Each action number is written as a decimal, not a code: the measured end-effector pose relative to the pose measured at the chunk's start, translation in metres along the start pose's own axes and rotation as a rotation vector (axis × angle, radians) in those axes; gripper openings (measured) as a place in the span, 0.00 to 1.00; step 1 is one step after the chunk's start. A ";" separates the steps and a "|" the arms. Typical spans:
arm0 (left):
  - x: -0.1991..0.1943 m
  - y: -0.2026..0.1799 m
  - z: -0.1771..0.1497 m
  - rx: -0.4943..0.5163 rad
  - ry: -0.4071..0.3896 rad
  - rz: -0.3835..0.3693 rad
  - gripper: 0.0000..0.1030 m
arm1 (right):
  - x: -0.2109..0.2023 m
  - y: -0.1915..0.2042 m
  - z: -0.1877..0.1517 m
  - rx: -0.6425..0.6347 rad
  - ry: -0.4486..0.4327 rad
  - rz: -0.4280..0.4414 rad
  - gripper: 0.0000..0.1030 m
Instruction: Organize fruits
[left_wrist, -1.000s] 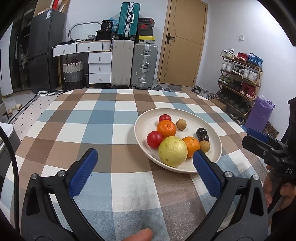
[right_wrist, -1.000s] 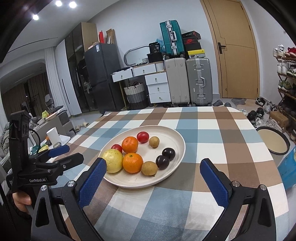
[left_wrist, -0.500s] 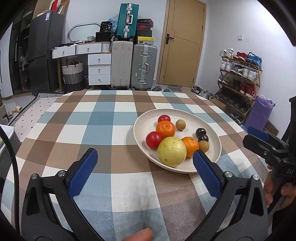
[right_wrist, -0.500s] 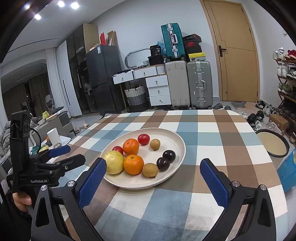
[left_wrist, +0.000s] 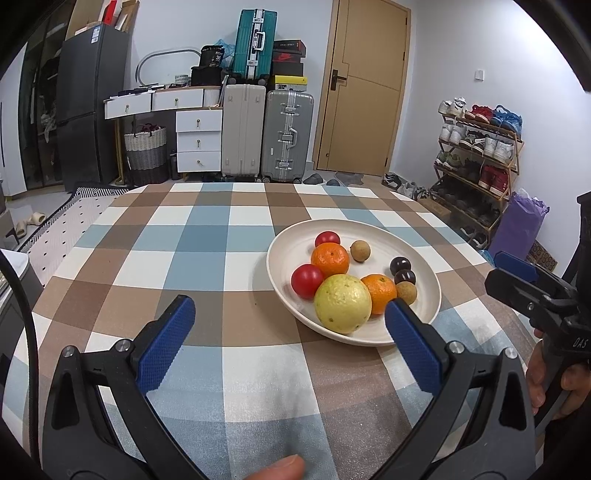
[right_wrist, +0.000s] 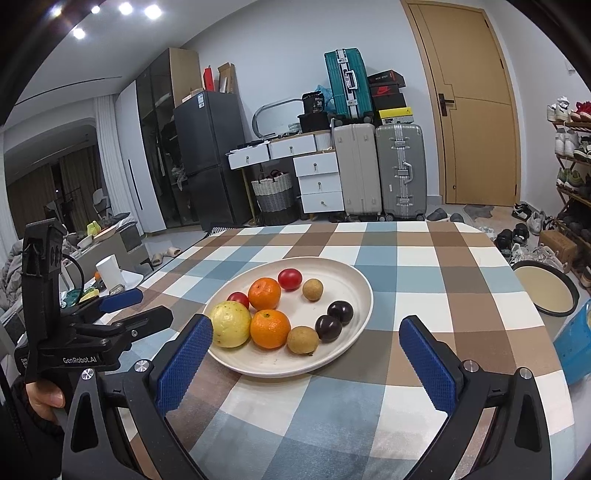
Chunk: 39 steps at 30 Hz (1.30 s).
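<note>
A cream plate (left_wrist: 424, 271) (right_wrist: 354, 284) on the checked tablecloth holds several fruits: a large yellow-green guava (left_wrist: 342, 303) (right_wrist: 229, 324), two oranges (left_wrist: 330, 259) (left_wrist: 379, 288), two red tomatoes (left_wrist: 306, 280) (left_wrist: 327, 238), two dark plums (right_wrist: 340, 312) (right_wrist: 328, 328) and two small brown longans (right_wrist: 312, 289) (right_wrist: 303, 340). My left gripper (left_wrist: 288, 325) hovers open, short of the plate and to its left. My right gripper (right_wrist: 304, 343) stands open at the plate's near rim. Neither holds anything. Each gripper shows in the other's view, hand-held.
The checked table (left_wrist: 192, 236) has bare cloth left of the plate. Off its right edge are a round dark tray (right_wrist: 545, 290) and a blue bin (right_wrist: 576, 343). Suitcases (left_wrist: 286, 136), drawers and a shoe rack (left_wrist: 476, 155) stand behind.
Both views have shifted slightly: the plate sits a little lower and nearer in the right wrist view. Both grippers stay open; no fruit has moved.
</note>
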<state>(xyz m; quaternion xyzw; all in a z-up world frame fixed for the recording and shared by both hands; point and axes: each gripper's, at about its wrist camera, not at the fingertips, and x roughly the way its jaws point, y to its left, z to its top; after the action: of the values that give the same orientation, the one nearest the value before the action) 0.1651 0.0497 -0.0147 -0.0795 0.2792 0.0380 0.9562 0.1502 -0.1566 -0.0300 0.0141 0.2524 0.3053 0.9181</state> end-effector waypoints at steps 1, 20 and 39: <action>0.000 0.000 0.000 0.000 0.000 0.001 1.00 | 0.000 0.000 0.000 0.000 0.000 0.001 1.00; 0.000 -0.001 -0.001 0.003 -0.003 0.002 1.00 | 0.000 0.001 0.000 -0.001 0.001 0.000 1.00; 0.001 0.000 -0.001 0.003 -0.003 0.005 1.00 | 0.000 0.002 0.001 -0.007 0.003 -0.001 1.00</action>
<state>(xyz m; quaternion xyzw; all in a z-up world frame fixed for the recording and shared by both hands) 0.1649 0.0494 -0.0163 -0.0773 0.2780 0.0402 0.9566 0.1498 -0.1550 -0.0293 0.0105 0.2529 0.3058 0.9178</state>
